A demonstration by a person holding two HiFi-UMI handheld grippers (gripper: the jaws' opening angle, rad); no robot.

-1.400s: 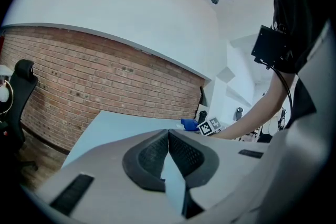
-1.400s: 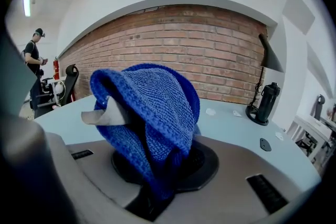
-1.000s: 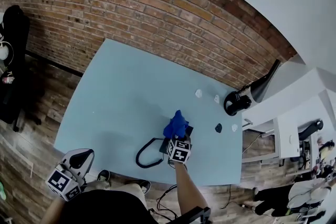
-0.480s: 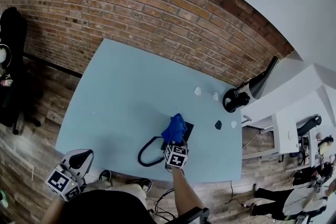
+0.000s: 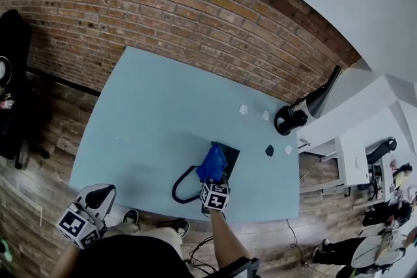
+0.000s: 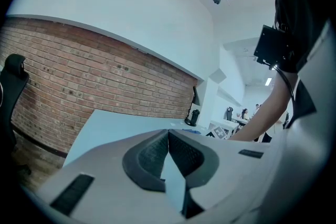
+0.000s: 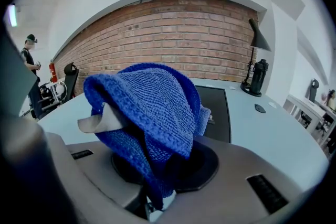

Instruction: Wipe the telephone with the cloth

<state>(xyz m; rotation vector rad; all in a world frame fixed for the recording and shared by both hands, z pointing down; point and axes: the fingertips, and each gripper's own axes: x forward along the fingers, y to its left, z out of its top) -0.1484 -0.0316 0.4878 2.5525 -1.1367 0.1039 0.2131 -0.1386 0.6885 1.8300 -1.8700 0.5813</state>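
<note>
The black telephone [image 5: 228, 154] lies flat near the front of the light blue table [image 5: 150, 120], and its cord [image 5: 182, 187] loops off to the left. My right gripper [image 5: 213, 176] is shut on a blue cloth [image 5: 211, 165] that rests on the phone's near end. In the right gripper view the cloth [image 7: 152, 107] bunches over the jaws of the right gripper [image 7: 157, 165] and hides their tips, with the telephone [image 7: 216, 107] just beyond. My left gripper [image 5: 88, 211] hangs off the table's front left corner. Nothing is between the touching tips of the left gripper [image 6: 168, 134].
Small white scraps [image 5: 243, 109] and a dark pebble-like piece [image 5: 270, 150] lie at the table's right side. A black lamp base [image 5: 287, 120] stands off the right corner. White desks [image 5: 365, 140] are to the right, a brick wall [image 5: 195, 16] is behind, and a black chair [image 5: 13, 75] stands at left.
My right gripper has drawn the cloth back toward me across the telephone, and more of the phone's far end shows. The left gripper has stayed put.
</note>
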